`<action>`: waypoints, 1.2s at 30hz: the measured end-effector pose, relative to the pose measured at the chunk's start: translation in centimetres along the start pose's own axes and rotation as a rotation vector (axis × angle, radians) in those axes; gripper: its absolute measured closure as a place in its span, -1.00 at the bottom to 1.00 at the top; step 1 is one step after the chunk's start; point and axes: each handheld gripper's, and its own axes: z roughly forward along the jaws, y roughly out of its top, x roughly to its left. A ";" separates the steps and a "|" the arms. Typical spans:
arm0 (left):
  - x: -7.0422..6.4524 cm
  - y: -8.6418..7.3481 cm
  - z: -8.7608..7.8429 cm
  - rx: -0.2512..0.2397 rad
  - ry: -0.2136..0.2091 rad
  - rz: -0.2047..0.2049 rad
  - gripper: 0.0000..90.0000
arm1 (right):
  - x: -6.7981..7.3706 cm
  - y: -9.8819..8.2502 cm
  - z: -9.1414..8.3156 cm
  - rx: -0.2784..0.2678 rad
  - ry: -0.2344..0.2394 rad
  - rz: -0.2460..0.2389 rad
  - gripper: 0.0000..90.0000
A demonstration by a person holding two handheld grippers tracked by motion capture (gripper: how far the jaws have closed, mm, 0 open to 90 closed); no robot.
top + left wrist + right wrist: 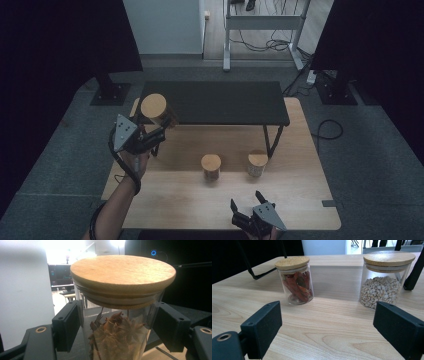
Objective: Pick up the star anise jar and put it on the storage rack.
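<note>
Here the left tongs point(161, 131) are clenched on a glass jar point(159, 112) with a round wooden lid point(122, 271), held up off the counter point(300, 200) at its left rear, in front of the near left corner of a black shelf point(215, 102) that stands on thin legs along the back of the counter. In the left gripper view the two black pads point(68, 326) press the glass wall on either side just below the lid, and dry brown leafy bits point(117, 332) show inside the jar. The right tongs point(246, 202) sit at the near edge of the counter, released, their jaws standing wide apart with bare wood between them and nothing held. There are three jars in all, each with a wooden lid: the one in the left tongs, and two standing upright on the counter ahead of the right tongs, well apart from them. Of these two, the left jar point(295, 281) holds dried red peppers and the right jar point(384, 280) holds small pale grains; they stand side by side with a gap between them, just in front of the shelf.
</note>
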 end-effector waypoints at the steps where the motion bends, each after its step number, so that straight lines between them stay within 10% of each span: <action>1: 0.0 0.0 0.0 0.000 0.000 0.000 -0.41 | 0.0 0.0 0.0 0.000 0.000 0.000 -0.83; 36: -0.5 1.2 7.0 0.057 0.094 0.096 -0.41 | 0.3 -0.1 -0.1 0.006 0.027 -0.022 -0.83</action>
